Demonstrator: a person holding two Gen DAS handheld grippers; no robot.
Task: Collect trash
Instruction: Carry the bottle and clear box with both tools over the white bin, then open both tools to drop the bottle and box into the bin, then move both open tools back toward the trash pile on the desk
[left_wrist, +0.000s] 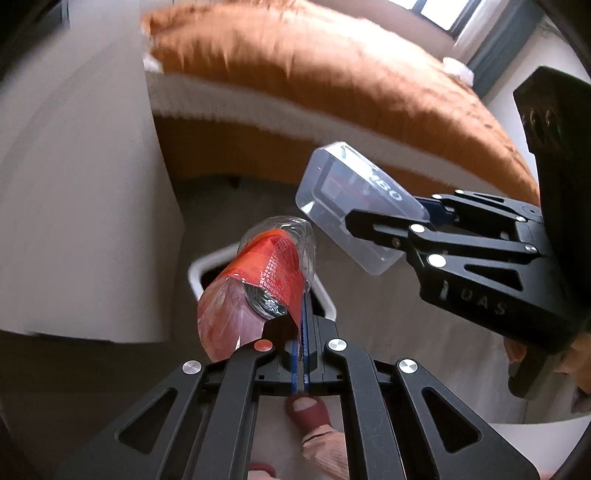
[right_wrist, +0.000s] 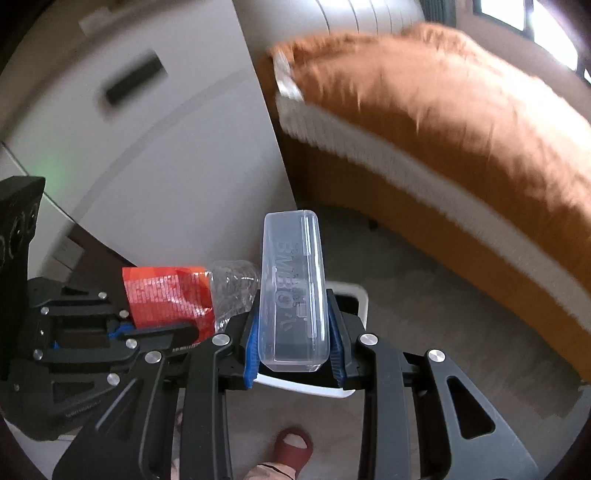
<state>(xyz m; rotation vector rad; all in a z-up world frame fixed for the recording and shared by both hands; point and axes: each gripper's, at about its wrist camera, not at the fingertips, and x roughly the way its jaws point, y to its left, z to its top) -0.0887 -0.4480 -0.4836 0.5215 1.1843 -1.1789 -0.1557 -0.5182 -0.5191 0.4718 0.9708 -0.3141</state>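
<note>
Wrapper (left_wrist: 266, 273) pinched in left tool (left_wrist: 301, 332), box (right_wrist: 293, 288) in right tool (right_wrist: 295, 347)

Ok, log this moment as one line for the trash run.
left gripper: shut on red wrapper | right gripper: shut on clear plastic box | white bin: on floor below both | nothing dropped yet

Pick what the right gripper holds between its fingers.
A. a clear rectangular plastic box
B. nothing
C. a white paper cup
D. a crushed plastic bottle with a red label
A: the right gripper has its blue-padded fingers pressed on both sides of the clear rectangular plastic box.
</note>
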